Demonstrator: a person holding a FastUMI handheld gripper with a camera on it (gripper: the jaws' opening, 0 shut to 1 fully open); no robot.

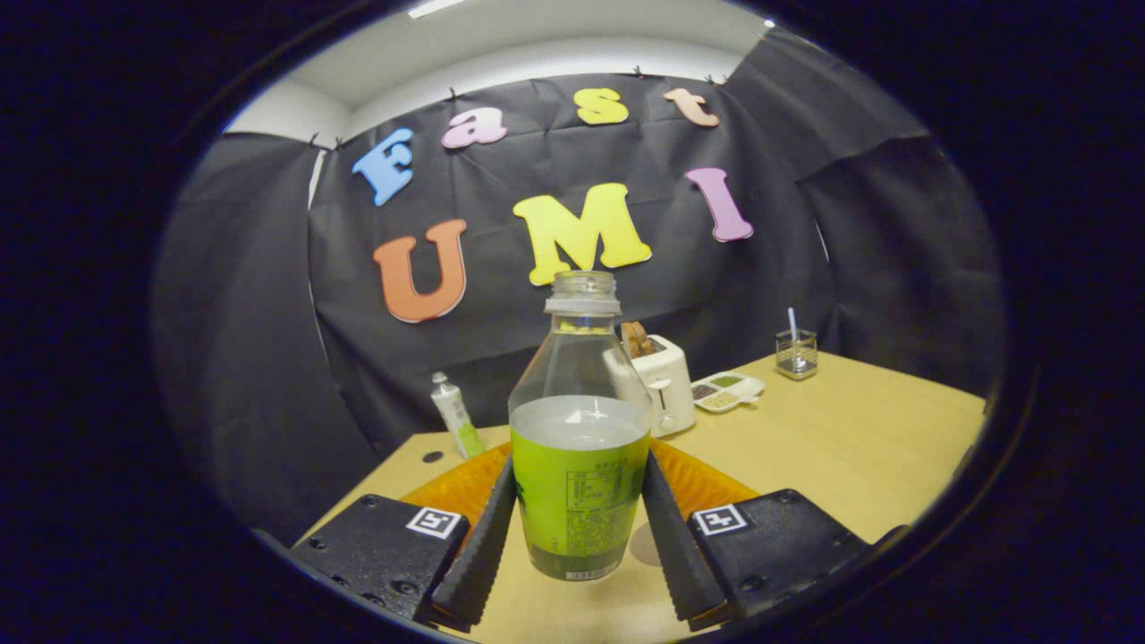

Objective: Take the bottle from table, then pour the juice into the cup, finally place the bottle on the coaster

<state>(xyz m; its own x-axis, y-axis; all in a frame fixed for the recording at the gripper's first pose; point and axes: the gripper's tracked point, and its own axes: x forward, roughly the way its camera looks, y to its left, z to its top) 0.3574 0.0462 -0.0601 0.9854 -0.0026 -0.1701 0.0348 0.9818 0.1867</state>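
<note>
A clear plastic bottle with a green label (580,447), uncapped and roughly half full of pale liquid, stands upright between the two fingers (580,546) of the hand-held gripper, which close on it from either side, each finger pressed against the labelled lower body. Whether the bottle's base rests on the light wooden desk (850,447) or hangs just above it cannot be told. Directly behind the bottle lies a ribbed orange plastic tray (707,478), its rim showing on both sides of the fingers. A small pale round coaster (646,544) sits on the desk just beside the bottle's base, partly hidden by the right finger. Further back, near the desk's far edge, stands a white toaster (666,385) (a brown slice pokes from its slot), with a white divided dish of small foods (729,391) just beside it. A clear glass holder with a white stick (795,351) stands toward the far right corner. A white and green tube (456,416) stands tilted near the far left corner, against the booth's black cloth wall.
</note>
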